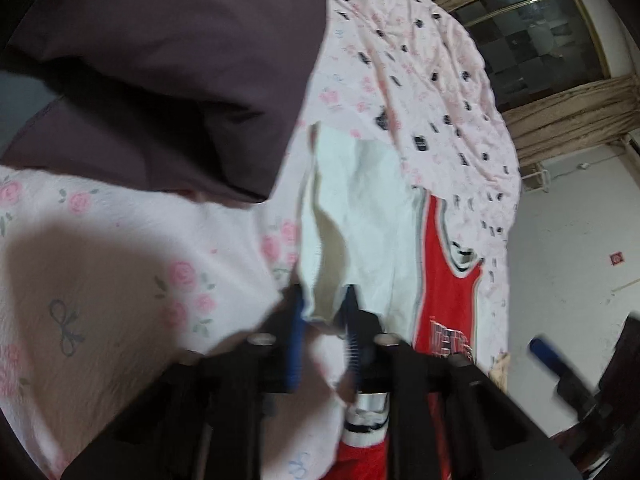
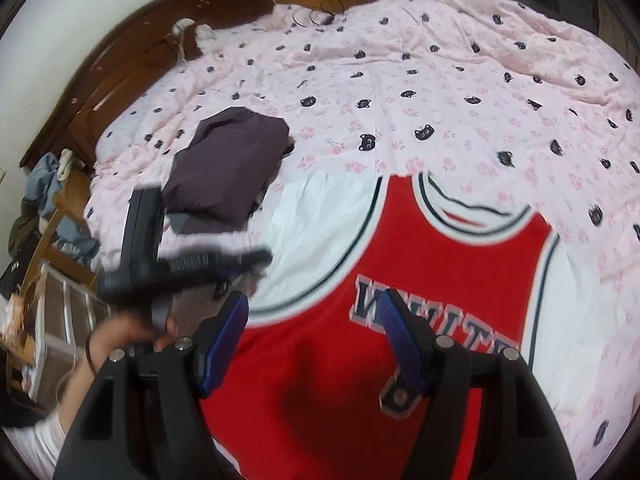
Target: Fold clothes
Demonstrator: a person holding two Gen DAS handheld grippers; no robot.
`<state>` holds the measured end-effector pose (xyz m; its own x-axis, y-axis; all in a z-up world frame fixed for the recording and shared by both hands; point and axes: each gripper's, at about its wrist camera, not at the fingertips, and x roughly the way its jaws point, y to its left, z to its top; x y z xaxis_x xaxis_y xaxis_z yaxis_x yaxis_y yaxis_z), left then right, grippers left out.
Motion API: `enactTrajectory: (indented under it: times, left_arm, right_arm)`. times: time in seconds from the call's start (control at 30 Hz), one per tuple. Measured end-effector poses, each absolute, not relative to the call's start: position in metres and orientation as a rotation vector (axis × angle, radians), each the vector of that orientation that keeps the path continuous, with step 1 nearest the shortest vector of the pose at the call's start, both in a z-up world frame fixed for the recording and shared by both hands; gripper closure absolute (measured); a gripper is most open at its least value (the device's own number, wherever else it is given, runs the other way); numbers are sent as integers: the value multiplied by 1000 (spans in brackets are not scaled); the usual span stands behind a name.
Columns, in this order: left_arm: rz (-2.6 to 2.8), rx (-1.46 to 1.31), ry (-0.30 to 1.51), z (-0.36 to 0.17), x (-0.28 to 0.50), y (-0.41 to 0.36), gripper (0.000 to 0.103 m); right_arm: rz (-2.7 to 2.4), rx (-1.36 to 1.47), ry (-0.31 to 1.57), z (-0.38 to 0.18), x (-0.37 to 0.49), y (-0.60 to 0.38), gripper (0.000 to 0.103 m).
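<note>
A red and white basketball jersey (image 2: 448, 256) with white sleeves lies flat on the pink bed sheet (image 2: 440, 80). My left gripper (image 1: 324, 308) is nearly shut on the edge of its white sleeve (image 1: 360, 208) and lifts it a little. In the right wrist view the left gripper (image 2: 240, 262) shows blurred at the jersey's left side. My right gripper (image 2: 314, 312) is open and empty, just above the jersey's lower chest. A folded dark purple garment (image 2: 232, 168) lies on the bed left of the jersey, and fills the upper left of the left wrist view (image 1: 168, 72).
A dark wooden headboard (image 2: 132, 60) runs along the far left of the bed. A chair with piled clothes (image 2: 52, 200) stands at the bed's left side. A window with curtains (image 1: 540, 40) and a white wall lie beyond the bed's far edge.
</note>
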<state>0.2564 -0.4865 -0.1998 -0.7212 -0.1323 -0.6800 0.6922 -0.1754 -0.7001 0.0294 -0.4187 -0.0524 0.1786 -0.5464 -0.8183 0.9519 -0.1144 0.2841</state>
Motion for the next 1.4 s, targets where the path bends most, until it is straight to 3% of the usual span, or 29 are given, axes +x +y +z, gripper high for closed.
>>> enactTrajectory:
  times: [0.1, 0.37, 0.67, 1.17, 1.4]
  left_arm:
    - [-1934, 630, 1546, -201, 261, -486, 98]
    - [-1892, 561, 1585, -202, 274, -486, 98]
    - [-1887, 524, 1565, -198, 279, -490, 98]
    - [-1972, 498, 1492, -176, 280, -492, 98]
    - [-1899, 496, 1571, -194, 291, -490, 98]
  right_arm:
    - [-1366, 1062, 543, -51, 30, -453, 33]
    - [-1317, 1125, 658, -63, 53, -526, 33]
    - [-1281, 1385, 641, -106, 56, -599, 33]
    - [-1217, 1605, 731, -129, 43, -641, 33]
    - [-1215, 1740, 793, -147, 52, -664, 33]
